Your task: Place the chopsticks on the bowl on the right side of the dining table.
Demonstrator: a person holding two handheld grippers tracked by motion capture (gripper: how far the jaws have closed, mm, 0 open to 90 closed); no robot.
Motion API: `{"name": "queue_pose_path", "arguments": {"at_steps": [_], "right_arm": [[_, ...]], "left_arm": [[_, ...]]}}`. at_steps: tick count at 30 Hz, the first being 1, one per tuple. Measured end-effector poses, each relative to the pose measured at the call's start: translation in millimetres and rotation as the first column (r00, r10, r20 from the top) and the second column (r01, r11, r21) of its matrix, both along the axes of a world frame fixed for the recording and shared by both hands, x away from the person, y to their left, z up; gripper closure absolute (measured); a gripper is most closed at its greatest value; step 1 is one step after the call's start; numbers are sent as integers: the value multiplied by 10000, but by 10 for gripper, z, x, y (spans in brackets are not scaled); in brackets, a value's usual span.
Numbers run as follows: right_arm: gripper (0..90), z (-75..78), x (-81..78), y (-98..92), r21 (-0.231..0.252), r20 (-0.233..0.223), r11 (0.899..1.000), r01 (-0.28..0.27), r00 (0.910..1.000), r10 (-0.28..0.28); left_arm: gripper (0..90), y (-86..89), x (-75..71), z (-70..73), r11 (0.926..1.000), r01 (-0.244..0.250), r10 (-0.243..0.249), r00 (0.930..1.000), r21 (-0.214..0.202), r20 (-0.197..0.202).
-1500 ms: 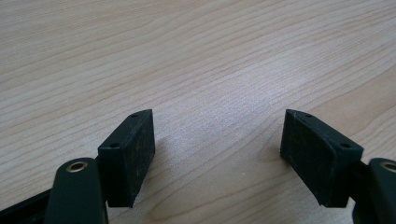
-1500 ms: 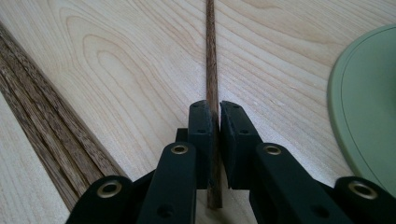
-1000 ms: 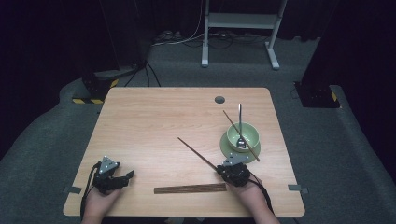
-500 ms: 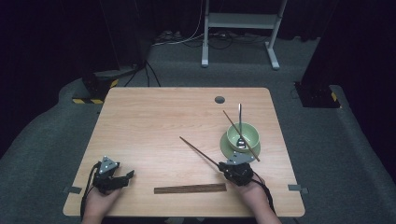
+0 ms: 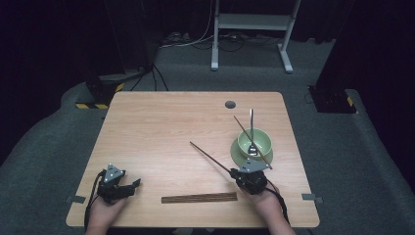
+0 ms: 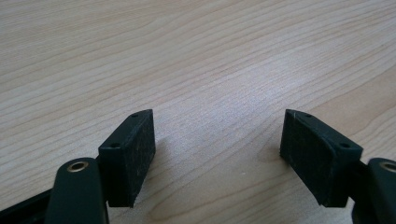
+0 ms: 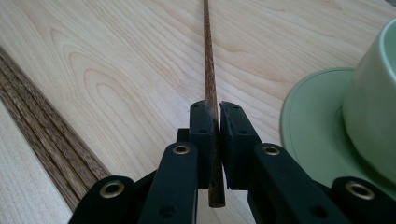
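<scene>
My right gripper (image 5: 235, 173) sits near the table's front edge, shut on the thick end of a dark wooden chopstick (image 5: 210, 156) that slants away to the upper left. In the right gripper view the jaws (image 7: 213, 122) pinch that chopstick (image 7: 207, 46) between the pads. A green bowl (image 5: 255, 142) on a green saucer (image 5: 242, 157) stands just behind the right gripper, with a metal spoon (image 5: 251, 128) and a second chopstick (image 5: 243, 127) leaning in it. My left gripper (image 5: 133, 188) rests at the front left, open, with only bare wood between its jaws (image 6: 217, 140).
Several chopsticks (image 5: 199, 198) lie in a flat row along the front edge, between the two hands; the right gripper view has them at its left (image 7: 42, 116). The bowl (image 7: 373, 107) and saucer (image 7: 313, 126) are close on its right. A cable hole (image 5: 230, 104) sits at the table's far side.
The right gripper and its chopstick have edged slightly to the right. The left gripper has stayed put.
</scene>
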State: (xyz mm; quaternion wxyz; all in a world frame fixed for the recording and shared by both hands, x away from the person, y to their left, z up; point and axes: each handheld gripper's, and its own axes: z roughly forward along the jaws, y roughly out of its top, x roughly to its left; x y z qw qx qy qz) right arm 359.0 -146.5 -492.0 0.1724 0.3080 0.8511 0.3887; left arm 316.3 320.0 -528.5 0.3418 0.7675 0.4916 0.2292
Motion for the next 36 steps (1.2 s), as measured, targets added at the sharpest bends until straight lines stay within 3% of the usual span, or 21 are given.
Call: {"name": "queue_pose_path", "arguments": {"at_steps": [18, 36], "right_arm": [[838, 160, -12, -186, 514, 677, 9962, 708, 9949, -743], [838, 274, 30, -483, 1187, 1091, 9745, 1905, 9730, -2035]], "left_arm": [[266, 0, -1, 0, 10000, -1, 1, 10000, -2, 1], [267, 0, 0, 0, 10000, 8, -8, 10000, -1, 3]]}}
